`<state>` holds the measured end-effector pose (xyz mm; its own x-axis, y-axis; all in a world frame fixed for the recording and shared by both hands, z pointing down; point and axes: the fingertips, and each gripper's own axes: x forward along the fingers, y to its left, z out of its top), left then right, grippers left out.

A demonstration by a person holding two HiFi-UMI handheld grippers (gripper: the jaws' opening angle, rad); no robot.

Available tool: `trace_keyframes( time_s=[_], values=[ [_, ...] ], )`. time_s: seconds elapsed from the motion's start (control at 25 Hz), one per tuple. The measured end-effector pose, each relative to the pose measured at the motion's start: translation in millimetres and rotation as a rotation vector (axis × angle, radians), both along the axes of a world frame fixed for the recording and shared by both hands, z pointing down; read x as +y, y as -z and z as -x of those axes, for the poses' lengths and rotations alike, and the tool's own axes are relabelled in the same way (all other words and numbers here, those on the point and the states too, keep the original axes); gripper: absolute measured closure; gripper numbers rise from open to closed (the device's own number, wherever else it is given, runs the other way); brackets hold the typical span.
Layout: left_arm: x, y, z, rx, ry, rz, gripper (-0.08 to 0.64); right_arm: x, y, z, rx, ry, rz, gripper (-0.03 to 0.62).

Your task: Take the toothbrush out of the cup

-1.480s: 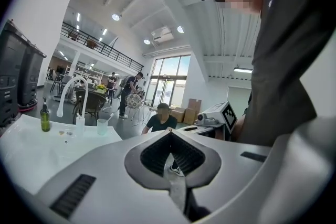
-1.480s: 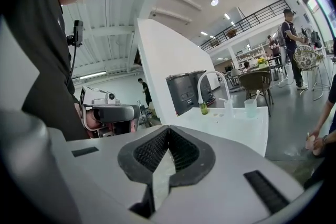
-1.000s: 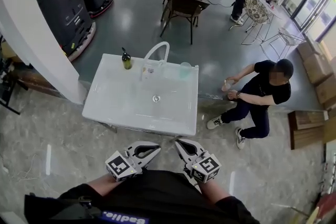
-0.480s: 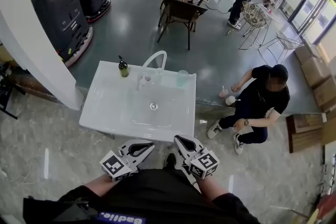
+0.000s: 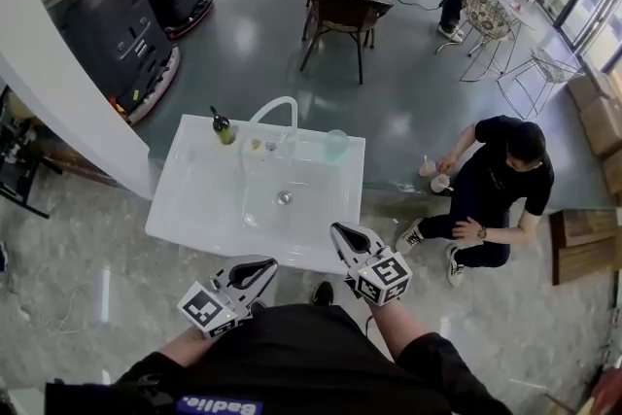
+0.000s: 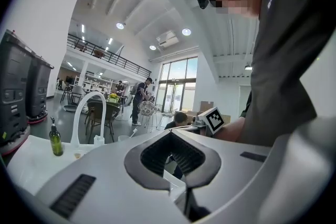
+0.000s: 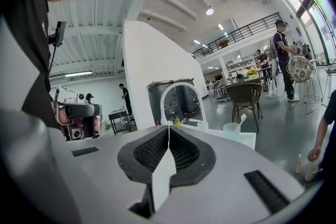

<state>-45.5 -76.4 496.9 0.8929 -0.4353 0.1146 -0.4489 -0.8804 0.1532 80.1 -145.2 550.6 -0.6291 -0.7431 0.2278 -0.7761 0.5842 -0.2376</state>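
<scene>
Toothbrush [image 7: 240, 121] is standing tilted in the cup [image 5: 335, 145], upper end leaning up & right in the right gripper view. Cup's sitting on the sink [image 5: 194, 199] back rim, rt corner, across the basin from me. My right gripper [image 5: 342, 233] is hanging nearer than left gripper [image 5: 267, 264]. Both are sitting pressed closed, nothing btwn jaws.

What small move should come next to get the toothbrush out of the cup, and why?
Probably carry the right gripper forward over the white sink toward the pale green translucent cup at its far right corner: the jaws are shut, empty, and well short of the white toothbrush in it.
</scene>
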Motion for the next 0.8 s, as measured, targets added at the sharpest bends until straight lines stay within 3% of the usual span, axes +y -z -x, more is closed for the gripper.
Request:
trace_keyframes(
  time_s=[0.52, 0.8],
  values=[
    [-18.9, -9.0, -20.2, -0.044, 0.085, 0.026, 0.549, -75.8, -36.5, -53.9, 0.04, -0.096, 0.017, 0.578],
    [-19.7, -16.5, -22.0, -0.055, 0.123, 0.055, 0.549, -102.5, -66.0, -67.2, 0.075, -0.099, 0.062, 0.577]
  ],
)
